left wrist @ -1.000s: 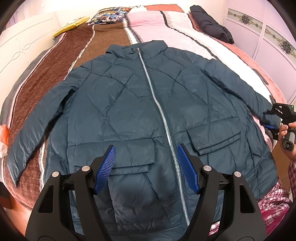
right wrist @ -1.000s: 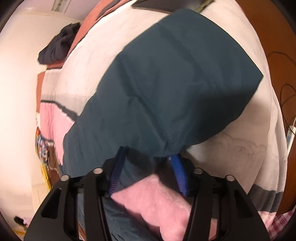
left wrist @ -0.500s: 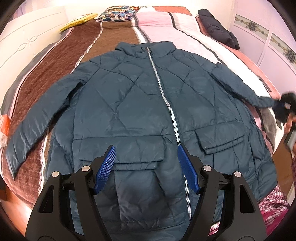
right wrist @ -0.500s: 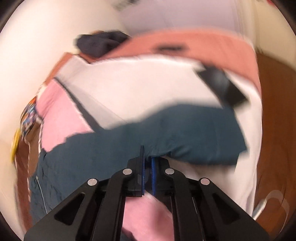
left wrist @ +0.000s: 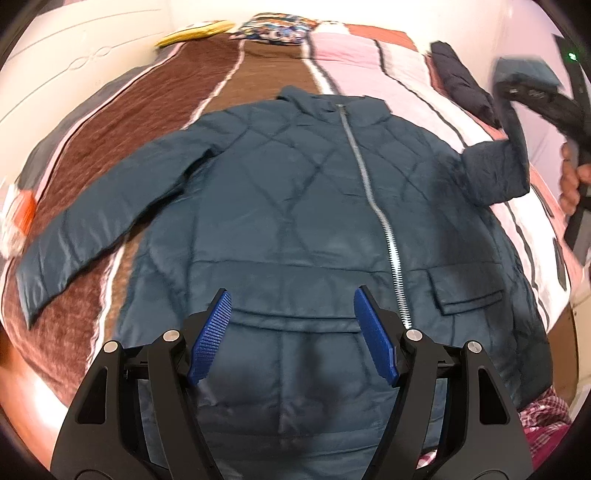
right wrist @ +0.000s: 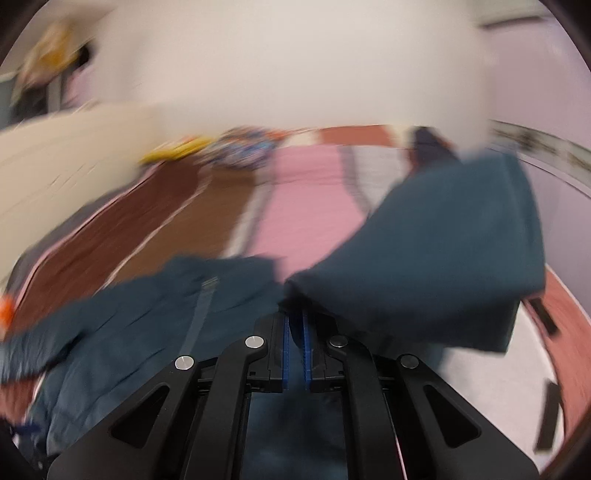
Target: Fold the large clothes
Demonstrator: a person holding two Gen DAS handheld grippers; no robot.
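A dark teal quilted jacket (left wrist: 295, 206) lies zipped and face up on the bed. My left gripper (left wrist: 291, 336) is open and empty, hovering over the jacket's lower hem. My right gripper (right wrist: 295, 332) is shut on the jacket's right sleeve (right wrist: 436, 258) and holds it lifted above the bed. In the left wrist view that sleeve (left wrist: 495, 173) hangs raised at the right, under the right gripper (left wrist: 532, 88). The other sleeve (left wrist: 92, 218) lies flat at the left. The right wrist view is blurred.
The bed has a striped brown, pink and white blanket (left wrist: 122, 122). A dark garment (left wrist: 461, 85) lies at the far right. Pillows (left wrist: 273, 29) sit at the head. A wall runs along the left. Plaid fabric (left wrist: 543, 421) shows at the lower right.
My right gripper closed on the right sleeve, lifted it off the bed and swung it up and inward. My left gripper stayed open over the hem.
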